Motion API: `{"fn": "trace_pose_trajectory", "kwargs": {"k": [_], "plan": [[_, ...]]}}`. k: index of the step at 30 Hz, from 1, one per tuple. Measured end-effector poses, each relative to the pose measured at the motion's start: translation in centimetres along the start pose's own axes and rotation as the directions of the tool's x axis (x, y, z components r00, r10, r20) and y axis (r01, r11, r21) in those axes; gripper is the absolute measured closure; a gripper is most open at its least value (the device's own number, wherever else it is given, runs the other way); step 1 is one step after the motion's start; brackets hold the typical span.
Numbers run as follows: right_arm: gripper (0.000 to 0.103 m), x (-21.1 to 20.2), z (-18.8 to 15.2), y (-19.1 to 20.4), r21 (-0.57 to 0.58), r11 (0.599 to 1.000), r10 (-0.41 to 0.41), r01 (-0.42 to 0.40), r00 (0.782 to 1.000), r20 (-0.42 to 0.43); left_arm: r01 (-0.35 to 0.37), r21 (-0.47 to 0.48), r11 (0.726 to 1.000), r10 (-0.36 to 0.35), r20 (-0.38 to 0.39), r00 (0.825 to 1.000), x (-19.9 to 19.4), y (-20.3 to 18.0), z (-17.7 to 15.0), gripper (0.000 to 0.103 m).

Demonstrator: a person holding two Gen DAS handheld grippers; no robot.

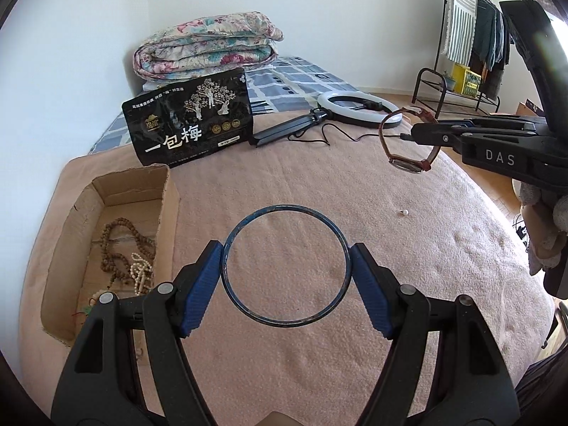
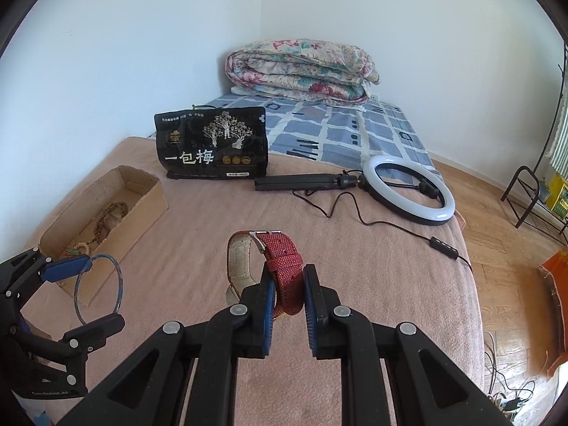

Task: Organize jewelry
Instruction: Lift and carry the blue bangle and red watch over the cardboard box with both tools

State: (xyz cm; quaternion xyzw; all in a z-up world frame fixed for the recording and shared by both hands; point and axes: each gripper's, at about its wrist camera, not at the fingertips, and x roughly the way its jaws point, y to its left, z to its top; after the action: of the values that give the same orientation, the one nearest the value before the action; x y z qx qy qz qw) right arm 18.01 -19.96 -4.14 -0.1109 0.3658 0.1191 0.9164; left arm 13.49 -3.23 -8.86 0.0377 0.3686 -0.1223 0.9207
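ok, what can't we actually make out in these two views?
- Watch face: right wrist view, hidden behind the strap and jaws; left wrist view, too small to read.
- Cardboard box contents: left wrist view, near end covered by the left gripper.
- Small white bead: too small to identify.

Box [image 2: 106,206] left on blanket [image 2: 319,248]; pouch [image 2: 213,145] behind; ring light [image 2: 408,191] right.

Between my two grippers I see bare pink blanket [image 2: 213,220], with room to pass toward the cardboard box [image 1: 106,191] on the left. Beyond it, the black snack bag [image 2: 212,144] stands upright, while the ring light [image 2: 411,191], its folded stand and trailing cable [image 2: 390,225] block the far right.
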Motion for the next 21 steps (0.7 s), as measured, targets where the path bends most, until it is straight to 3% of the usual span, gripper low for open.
{"fn": "trace_pose_trajectory", "kwargs": {"k": [21], "plan": [[0.090,3.6,4.6,12.6,-0.104,0.986,0.128,-0.127,0.992,0.006,-0.144,-0.159,0.977,0.145,-0.006,0.989,-2.8,14.4,-1.3,0.029]]}}
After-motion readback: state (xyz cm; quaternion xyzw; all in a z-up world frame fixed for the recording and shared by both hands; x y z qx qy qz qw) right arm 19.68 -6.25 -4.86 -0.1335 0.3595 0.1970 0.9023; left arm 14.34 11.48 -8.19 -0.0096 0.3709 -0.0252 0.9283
